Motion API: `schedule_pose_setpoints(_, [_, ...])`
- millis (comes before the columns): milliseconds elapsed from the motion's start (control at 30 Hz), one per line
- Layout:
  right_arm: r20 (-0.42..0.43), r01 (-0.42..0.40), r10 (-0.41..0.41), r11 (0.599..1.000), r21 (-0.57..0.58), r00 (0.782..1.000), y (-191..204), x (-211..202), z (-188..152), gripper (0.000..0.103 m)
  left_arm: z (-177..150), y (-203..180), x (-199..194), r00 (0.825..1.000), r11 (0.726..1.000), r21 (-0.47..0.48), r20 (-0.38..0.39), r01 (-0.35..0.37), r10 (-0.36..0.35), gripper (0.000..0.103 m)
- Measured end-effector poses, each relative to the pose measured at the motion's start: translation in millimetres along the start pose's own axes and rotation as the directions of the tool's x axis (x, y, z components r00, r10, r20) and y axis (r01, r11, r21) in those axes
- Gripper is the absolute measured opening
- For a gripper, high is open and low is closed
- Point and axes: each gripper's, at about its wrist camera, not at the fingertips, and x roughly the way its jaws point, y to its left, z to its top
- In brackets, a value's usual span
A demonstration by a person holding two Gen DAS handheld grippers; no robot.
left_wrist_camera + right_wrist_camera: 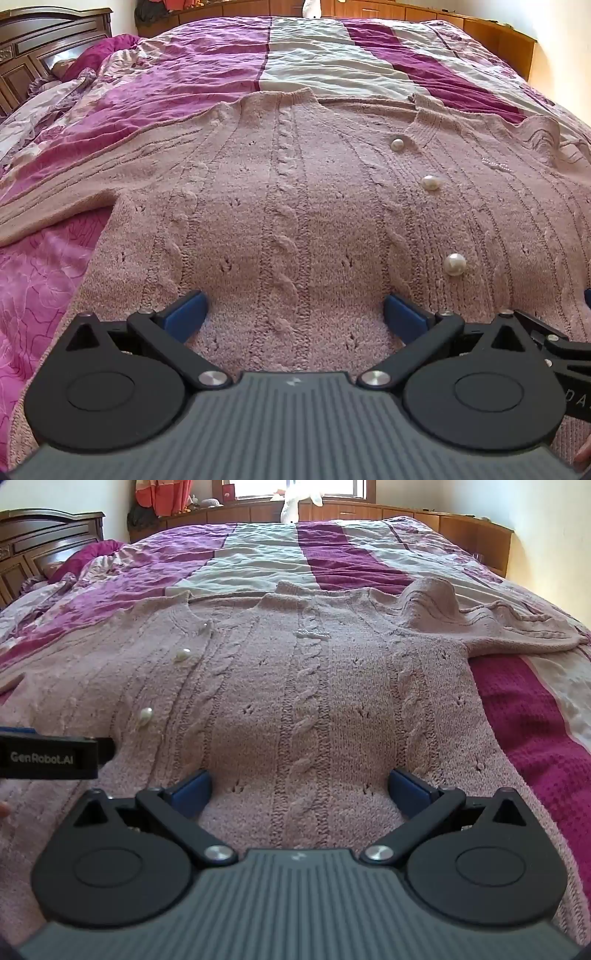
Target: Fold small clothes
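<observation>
A pale pink cable-knit cardigan with pearl buttons (295, 192) lies spread flat, front up, on the bed's magenta-and-cream striped quilt (325, 62), one sleeve stretched out to each side. The left tool (295, 314) and the right tool (300, 794) hover side by side low over the cardigan's near part, each with its blue-padded fingers (184, 314) spread wide apart, gripping nothing.

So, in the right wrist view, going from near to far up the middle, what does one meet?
Right gripper, open → pink cable-knit cardigan → its neckline → striped bedspread → wooden cabinets → window.
</observation>
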Motion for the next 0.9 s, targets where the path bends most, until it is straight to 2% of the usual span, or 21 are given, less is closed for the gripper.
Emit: schedule_pose_setpoints(900, [-0.014,-0.001,0.001,1.0,0.016,1.0,0.0,1.0,1.9,0.103,1.1,3.4,2.8,1.0,1.0,0.012,-0.009,0.004,-0.004,0.103])
